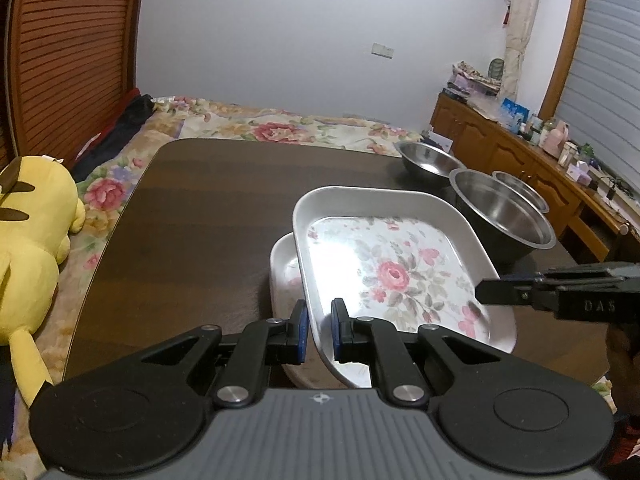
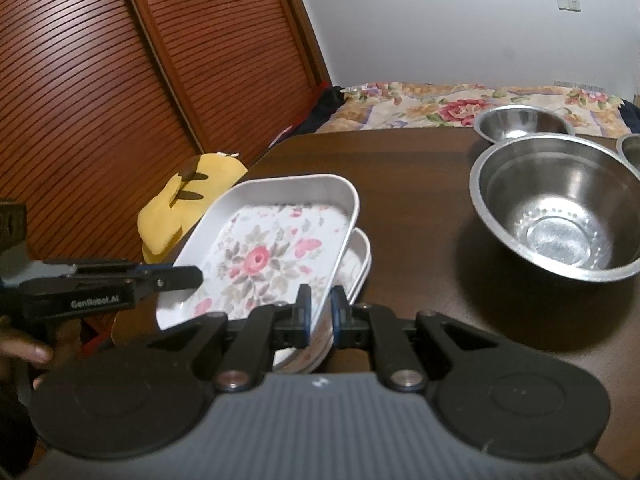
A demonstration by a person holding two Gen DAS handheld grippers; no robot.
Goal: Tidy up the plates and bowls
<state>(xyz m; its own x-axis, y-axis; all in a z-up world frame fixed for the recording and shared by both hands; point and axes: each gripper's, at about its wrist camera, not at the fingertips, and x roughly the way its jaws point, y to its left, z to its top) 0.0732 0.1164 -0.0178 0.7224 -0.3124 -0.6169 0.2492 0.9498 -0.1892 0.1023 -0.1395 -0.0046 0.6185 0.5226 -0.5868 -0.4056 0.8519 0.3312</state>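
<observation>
The rectangular white metal plate with a rose print (image 1: 384, 264) is lifted and tilted above a second, similar floral plate (image 1: 284, 276) that lies flat on the dark brown wooden table (image 1: 208, 216). Its long axis runs from the near edge toward 1 o'clock in the left wrist view, its far end raised. The left claw (image 1: 320, 330) is nearly closed, its blue pads pinching the plate's near rim. The right claw (image 2: 320, 312) is likewise narrowed onto the rim at the opposite side; in the left view it enters from 3 o'clock. At 1 o'clock of the plates stand three round stainless steel bowls: a large one (image 2: 560, 216), a smaller one behind it (image 2: 524, 122), and a third (image 1: 520, 190) partly hidden. Beyond the table lies a bed with a floral quilt (image 1: 280, 124); a yellow plush toy (image 1: 28, 252) rests at 9 o'clock. A louvred wooden door (image 2: 120, 100) stands left, a wooden cabinet (image 1: 500, 148) right, against the pale wall (image 1: 300, 32).
</observation>
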